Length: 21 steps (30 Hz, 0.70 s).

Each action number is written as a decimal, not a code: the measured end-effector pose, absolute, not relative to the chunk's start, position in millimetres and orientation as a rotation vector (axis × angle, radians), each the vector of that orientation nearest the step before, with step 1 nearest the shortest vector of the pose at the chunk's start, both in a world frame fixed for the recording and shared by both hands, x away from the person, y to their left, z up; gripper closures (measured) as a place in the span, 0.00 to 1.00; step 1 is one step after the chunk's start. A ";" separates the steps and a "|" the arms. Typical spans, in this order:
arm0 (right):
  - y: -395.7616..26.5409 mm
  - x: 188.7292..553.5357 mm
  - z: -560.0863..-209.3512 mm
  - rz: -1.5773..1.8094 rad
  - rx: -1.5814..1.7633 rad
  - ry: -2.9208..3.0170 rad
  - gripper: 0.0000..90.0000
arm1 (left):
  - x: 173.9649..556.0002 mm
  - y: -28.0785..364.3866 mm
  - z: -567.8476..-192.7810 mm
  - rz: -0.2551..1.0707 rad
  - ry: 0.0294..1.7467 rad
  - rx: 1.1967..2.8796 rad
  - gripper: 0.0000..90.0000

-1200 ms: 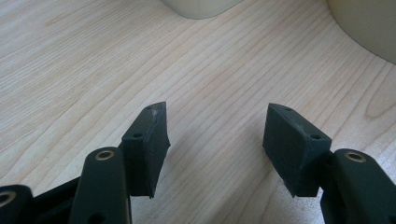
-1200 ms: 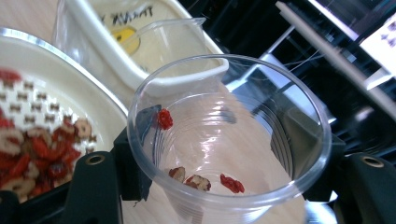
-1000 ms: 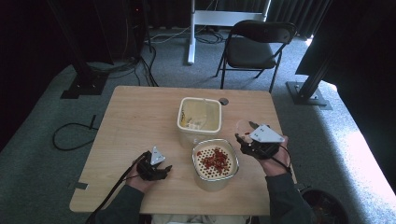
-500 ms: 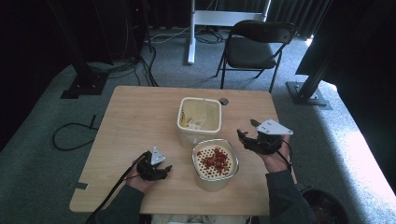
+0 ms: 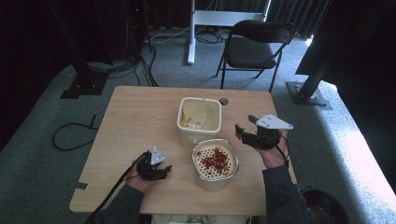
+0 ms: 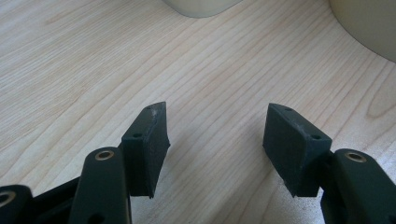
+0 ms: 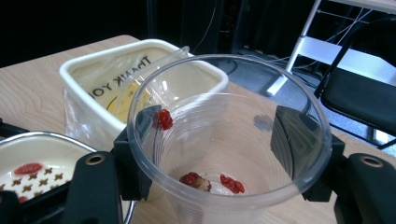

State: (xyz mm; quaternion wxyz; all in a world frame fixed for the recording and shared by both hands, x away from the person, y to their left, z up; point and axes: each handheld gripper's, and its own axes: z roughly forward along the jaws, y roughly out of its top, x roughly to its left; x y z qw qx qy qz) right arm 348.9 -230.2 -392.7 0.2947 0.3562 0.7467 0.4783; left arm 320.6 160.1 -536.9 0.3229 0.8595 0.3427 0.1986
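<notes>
Right of the strainer point(image 5: 215, 161), the right gripper point(image 7: 219, 154) clamps a clear cup point(image 7: 224, 140). Left of the strainer, the left gripper point(image 6: 212, 140) sits open, nothing in it.

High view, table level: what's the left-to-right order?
left gripper → strainer bowl with red pieces → right gripper. The cream tub behind overlaps the bowl's span, so it's left out.

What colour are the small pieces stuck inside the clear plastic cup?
Red. The pieces inside the clear plastic cup show best in the right gripper view.
</notes>
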 end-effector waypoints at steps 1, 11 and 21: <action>-229.9 350.0 -391.8 1.274 0.946 1.989 0.38 | 320.6 160.0 -537.0 0.520 0.900 2.255 0.46; -222.7 359.3 -379.3 1.325 0.941 1.983 0.38 | 320.9 159.9 -537.1 0.523 0.899 2.257 0.45; -208.0 369.7 -363.1 1.404 0.913 1.991 0.38 | 320.9 160.0 -537.1 0.522 0.898 2.257 0.45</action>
